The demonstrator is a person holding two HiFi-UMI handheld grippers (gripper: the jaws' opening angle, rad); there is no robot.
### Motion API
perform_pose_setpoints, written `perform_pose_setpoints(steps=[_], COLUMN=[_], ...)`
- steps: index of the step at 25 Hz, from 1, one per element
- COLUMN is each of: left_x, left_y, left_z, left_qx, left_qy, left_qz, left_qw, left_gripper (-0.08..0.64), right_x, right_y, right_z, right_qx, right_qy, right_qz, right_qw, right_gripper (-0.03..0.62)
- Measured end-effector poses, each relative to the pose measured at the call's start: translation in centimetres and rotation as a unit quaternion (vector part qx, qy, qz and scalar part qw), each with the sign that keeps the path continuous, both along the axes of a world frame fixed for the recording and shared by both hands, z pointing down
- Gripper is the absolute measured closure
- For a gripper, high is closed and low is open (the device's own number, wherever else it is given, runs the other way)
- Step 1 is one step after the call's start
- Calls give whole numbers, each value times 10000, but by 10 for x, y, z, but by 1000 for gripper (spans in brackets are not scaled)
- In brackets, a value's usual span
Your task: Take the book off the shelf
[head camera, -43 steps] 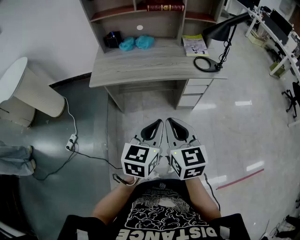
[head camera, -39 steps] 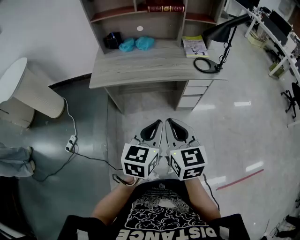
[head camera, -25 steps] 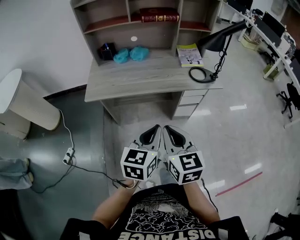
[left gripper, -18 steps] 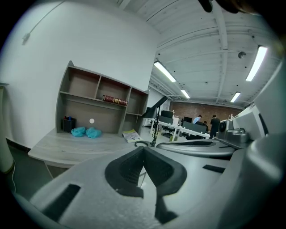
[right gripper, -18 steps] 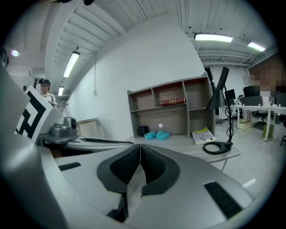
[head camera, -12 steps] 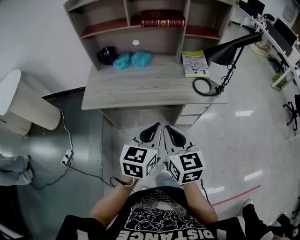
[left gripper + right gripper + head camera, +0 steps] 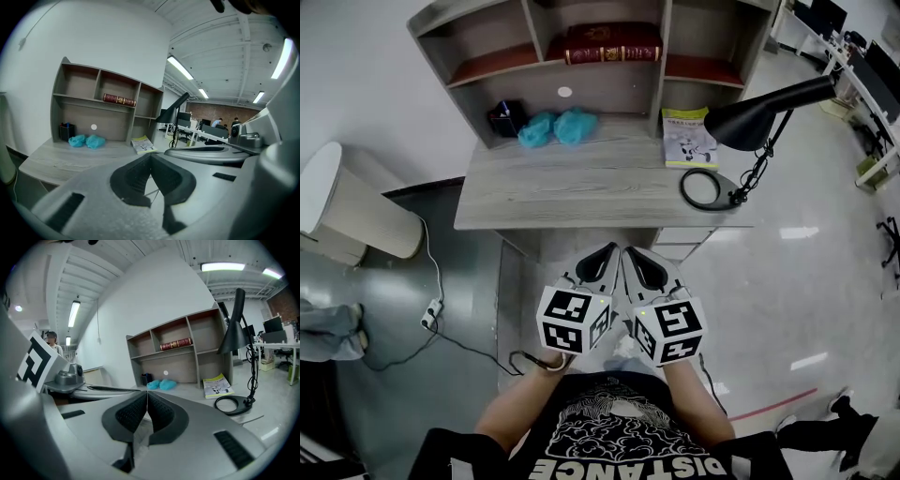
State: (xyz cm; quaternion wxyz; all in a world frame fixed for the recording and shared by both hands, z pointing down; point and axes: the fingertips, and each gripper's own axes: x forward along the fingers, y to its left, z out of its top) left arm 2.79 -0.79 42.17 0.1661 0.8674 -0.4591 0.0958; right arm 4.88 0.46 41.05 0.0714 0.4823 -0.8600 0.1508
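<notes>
Holding both tools low and side by side in front of the torso, the person keeps the left claw (image 7: 607, 253) and the right claw (image 7: 631, 254) pressed together at the tips, each with nothing between its pads. That suits a stretch where there is nothing to carry and the reach has not begun. Both claws aim toward 12 o'clock, over open floor (image 7: 787, 272) just short of the counter (image 7: 581, 183), and neither touches anything on it. The book (image 7: 605, 44), dark red with gilt on its spine, lies flat at 12 o'clock in the middle compartment of the shelf (image 7: 662, 56) at the back of the counter. Its spine faces outward, probably the easiest edge to pinch. It sits well apart from both claws, so the task looks barely started. From the left gripper view the left claw (image 7: 151, 161) points below and to the right of the book (image 7: 119, 99), and the right claw (image 7: 146, 401) likewise sits under the book (image 7: 176, 344). A teal pair of bundles (image 7: 555, 127) and a dark holder (image 7: 504, 117) rest at 11 o'clock. A yellow-green booklet (image 7: 689, 136) and a black desk lamp (image 7: 759, 103) stand at 1 o'clock. That leaves the middle of the counter bare for leaning in; the lamp's arm seems the thing to steer clear of.
</notes>
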Motion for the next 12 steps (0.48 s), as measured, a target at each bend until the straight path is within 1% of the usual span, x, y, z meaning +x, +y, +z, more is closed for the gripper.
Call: perform_pose_setpoints(steps=[5, 12], left_x=[10, 26], left_y=[-15, -35], left_z=[-2, -3], left_qx=[2, 34], left_qy=[-4, 22], left_qz=[-122, -83], left_qw=[9999, 10000], left_gripper=[554, 554], right_x=[15, 30], right_y=[-16, -33], right_z=[-5, -6], right_qx=[46, 82], right_qy=[-31, -43], right_qz=[-51, -14], right_qw=[10000, 10000], right_gripper=[575, 575])
